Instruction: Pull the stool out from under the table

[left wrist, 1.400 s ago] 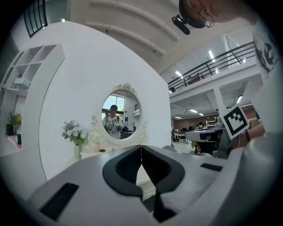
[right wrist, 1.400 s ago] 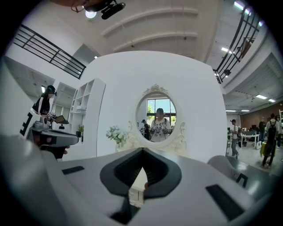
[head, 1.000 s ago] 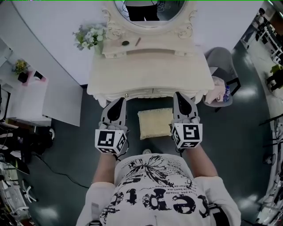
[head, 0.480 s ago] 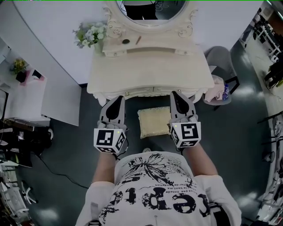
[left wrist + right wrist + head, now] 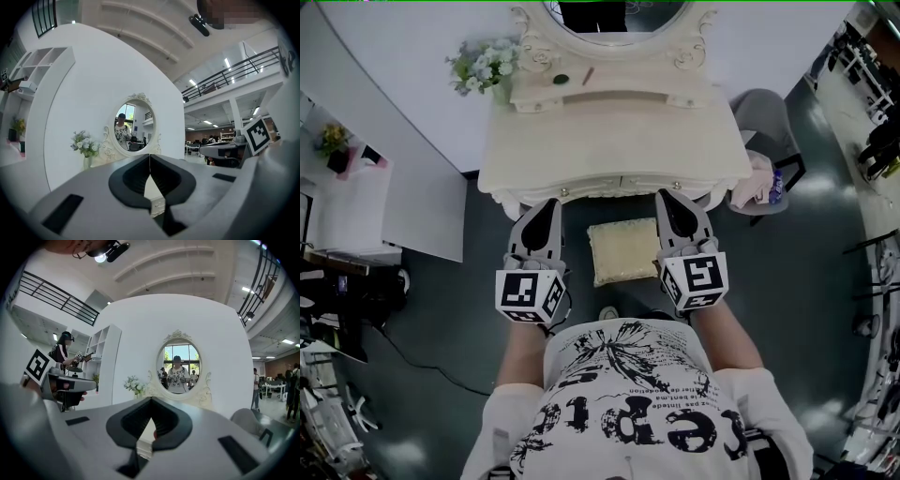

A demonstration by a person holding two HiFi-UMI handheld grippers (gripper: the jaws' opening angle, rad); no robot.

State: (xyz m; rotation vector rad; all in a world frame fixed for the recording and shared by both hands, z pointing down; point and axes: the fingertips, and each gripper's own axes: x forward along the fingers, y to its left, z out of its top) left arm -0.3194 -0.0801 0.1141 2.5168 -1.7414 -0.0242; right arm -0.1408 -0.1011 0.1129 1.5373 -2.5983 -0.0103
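Cream desk (image 5: 614, 141) is standing at 12 o'clock. I'm seeing the stool (image 5: 623, 251) sitting at its front edge, between left gripper (image 5: 546, 208) and right gripper (image 5: 671, 199); both pairs of fingers are pressing together, gripping nothing.

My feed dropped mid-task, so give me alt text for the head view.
Seen from above, a person holds the left tool and right tool, both shut and empty, pointing at a cream dressing table. Between them in the picture, a cushioned stool stands at the table's front edge.
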